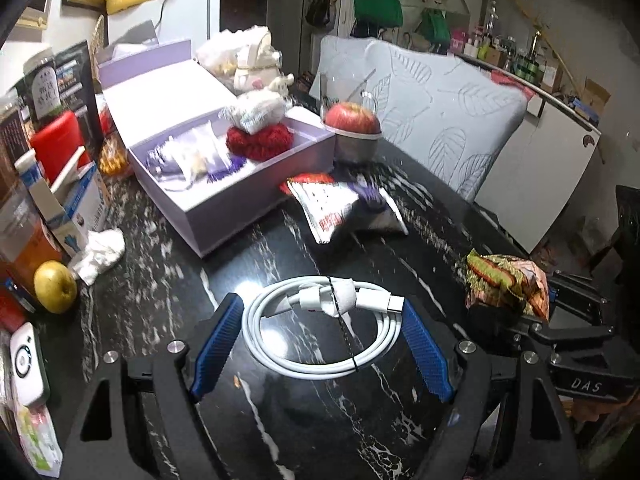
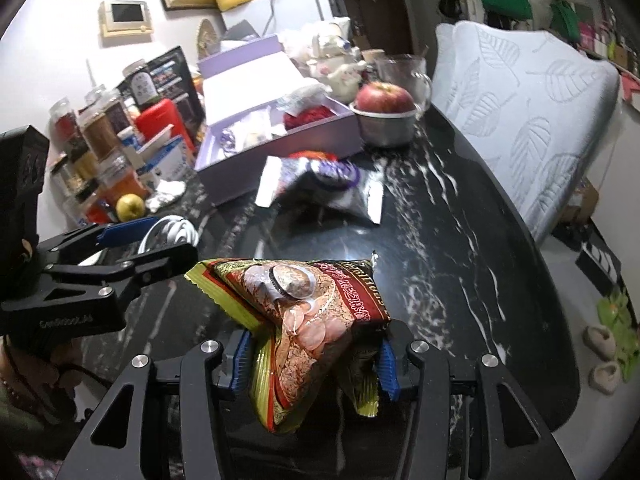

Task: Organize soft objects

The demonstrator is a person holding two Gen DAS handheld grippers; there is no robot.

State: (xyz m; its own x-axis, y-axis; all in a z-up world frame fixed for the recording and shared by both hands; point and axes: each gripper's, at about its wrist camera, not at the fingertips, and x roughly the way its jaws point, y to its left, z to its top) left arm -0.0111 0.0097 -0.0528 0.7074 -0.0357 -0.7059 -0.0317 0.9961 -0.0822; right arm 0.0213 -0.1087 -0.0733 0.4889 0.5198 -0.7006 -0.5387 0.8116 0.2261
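Snack bag (image 2: 312, 320) sits clamped in right gripper (image 2: 316, 356); left gripper (image 1: 324, 316) spread around coiled cable (image 1: 320, 332), purple box (image 1: 224, 184) beyond.

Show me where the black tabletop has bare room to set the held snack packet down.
Bare marble lies between the coiled white cable and the silver snack bag, and right of that bag toward the leaf-print cushion. Crowded: the left edge, with jars and cartons, around the purple box.
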